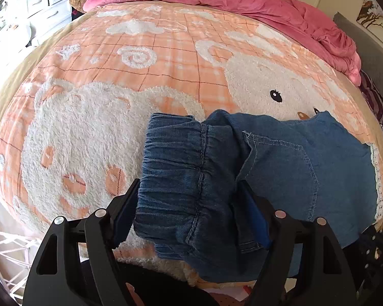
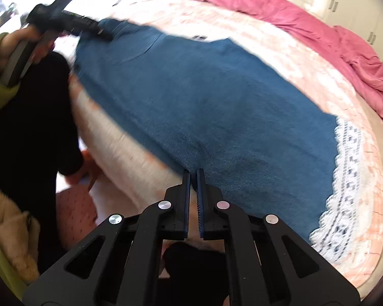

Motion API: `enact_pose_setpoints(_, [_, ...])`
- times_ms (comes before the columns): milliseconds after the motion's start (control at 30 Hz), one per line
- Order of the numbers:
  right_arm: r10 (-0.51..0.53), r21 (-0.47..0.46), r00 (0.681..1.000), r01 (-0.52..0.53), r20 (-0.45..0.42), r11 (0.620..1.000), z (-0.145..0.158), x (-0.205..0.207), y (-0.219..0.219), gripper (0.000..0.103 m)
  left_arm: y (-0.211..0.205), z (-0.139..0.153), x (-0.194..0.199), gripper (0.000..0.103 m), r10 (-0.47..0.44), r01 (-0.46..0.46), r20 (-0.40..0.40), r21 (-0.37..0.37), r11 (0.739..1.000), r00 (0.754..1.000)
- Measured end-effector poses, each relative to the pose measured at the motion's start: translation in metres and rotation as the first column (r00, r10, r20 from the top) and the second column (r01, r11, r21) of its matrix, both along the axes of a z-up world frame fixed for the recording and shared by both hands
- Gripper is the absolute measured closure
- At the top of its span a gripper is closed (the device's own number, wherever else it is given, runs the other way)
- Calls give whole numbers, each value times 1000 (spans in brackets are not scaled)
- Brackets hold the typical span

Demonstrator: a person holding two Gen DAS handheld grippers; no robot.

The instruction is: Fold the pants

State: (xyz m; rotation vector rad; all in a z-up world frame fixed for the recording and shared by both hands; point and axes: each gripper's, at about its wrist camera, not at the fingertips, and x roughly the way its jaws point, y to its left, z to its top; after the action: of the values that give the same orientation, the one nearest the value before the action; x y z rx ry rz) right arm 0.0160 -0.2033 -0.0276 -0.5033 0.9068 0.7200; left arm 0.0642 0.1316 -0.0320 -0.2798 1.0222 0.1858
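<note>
While the denim pants (image 1: pixel 280 168) lie spread over the near side of the bed, on the peach blanket (image 1: pixel 166 56) with its fluffy white bunny, we've got the left gripper (image 1: pixel 189 204) set wide around the bunched elastic waistband (image 1: pixel 176 168); its jaws stand well apart, and the waistband sits loose between them rather than pinched. From the right wrist view things are kinda blurry, but the right gripper (image 2: pixel 193 176) has its fingers pressed nearly together right at the near edge of the pants; we honestly can't tell if there's fabric caught between the pads or not. The lace hem (image 2: pixel 344 178) runs along the right end of the pants, resting on the blanket. Up at the top left of that same view our left hand (image 2: pixel 25 43) grips the other tool's handle by the waistband end. A pink duvet (image 1: pixel 242 2) is piled along the far edge of the bed; white drawers (image 1: pixel 46 5) stand off to the left.
</note>
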Motion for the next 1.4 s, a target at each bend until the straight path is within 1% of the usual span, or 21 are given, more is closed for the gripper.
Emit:
enact_pose_setpoints(67, [-13,-22,1000,12,-14,1000,-11,0,3,100,2,0,0,28,8,-8,8,-10,1000,1000])
enact_pose_setpoints(167, [-22,38,997,25,-76,999,-11,2,0,88,4,5,-6,30,17,-17,41,-19,1000,999])
enact_pose_setpoints(233, [-11,81,995,19,-101,997,-4,2,-5,82,7,18,-19,30,41,-36,120,-39,999,992])
enact_pose_setpoints(300, [-19,145,995,33,-102,989,9,1,-18,79,6,39,-38,29,54,-47,225,-36,998,973])
enact_pose_setpoints(367, [-64,234,993,85,-95,969,23,5,-35,68,-2,58,-48,26,34,-40,281,18,999,959])
enact_pose_setpoints(400, [-103,265,991,123,-87,956,29,9,-42,60,-6,64,-48,25,18,-27,293,28,999,956])
enact_pose_setpoints(467, [-217,340,972,236,-94,910,39,24,-63,58,-16,76,-46,22,-16,8,320,28,1000,947])
enact_pose_setpoints(533, [-308,374,947,319,-91,871,44,38,-79,54,-32,85,-35,22,-67,62,335,25,998,940])
enact_pose_setpoints(633, [-461,365,878,474,-127,802,44,66,-105,53,-66,88,-7,22,-158,159,321,25,987,934])
enact_pose_setpoints(667, [-504,384,847,527,-168,758,43,77,-118,52,-77,88,3,22,-190,197,319,9,980,929])
enact_pose_setpoints(700, [-526,406,829,554,-189,727,43,84,-127,49,-91,85,16,22,-230,244,314,-6,970,921])
enact_pose_setpoints(733, [-549,431,810,578,-206,693,44,92,-138,42,-103,84,27,22,-255,270,303,-8,963,918])
enact_pose_setpoints(800, [-577,453,785,609,-226,651,46,109,-157,40,-125,75,56,22,-307,319,270,0,948,912])
enact_pose_setpoints(833, [-584,450,776,621,-239,641,46,119,-163,39,-134,70,70,22,-321,332,248,-1,943,914])
enact_pose_setpoints(933, [-580,428,765,640,-279,638,41,152,-177,39,-151,53,113,22,-361,379,196,-64,923,912])
enact_pose_setpoints(967, [-565,423,769,637,-299,644,39,163,-178,39,-156,47,126,22,-376,393,175,-74,917,910])
enact_pose_setpoints(1033, [-560,412,753,658,-345,630,31,186,-183,39,-163,34,146,22,-407,420,146,-73,904,901])
enact_pose_setpoints(1067, [-538,411,754,657,-378,632,26,193,-182,39,-164,27,152,23,-411,424,148,-70,903,900])
enact_pose_setpoints(1133, [-506,412,747,662,-432,626,15,213,-181,39,-161,15,158,23,-418,435,156,-96,895,895])
enact_pose_setpoints(1233, [-488,381,726,678,-485,629,-4,227,-180,39,-155,-5,158,23,-436,458,148,-179,871,888])
enact_pose_setpoints(1400, [-437,426,746,654,-503,625,-7,226,-178,41,-162,-12,161,23,-498,518,151,-160,840,854])
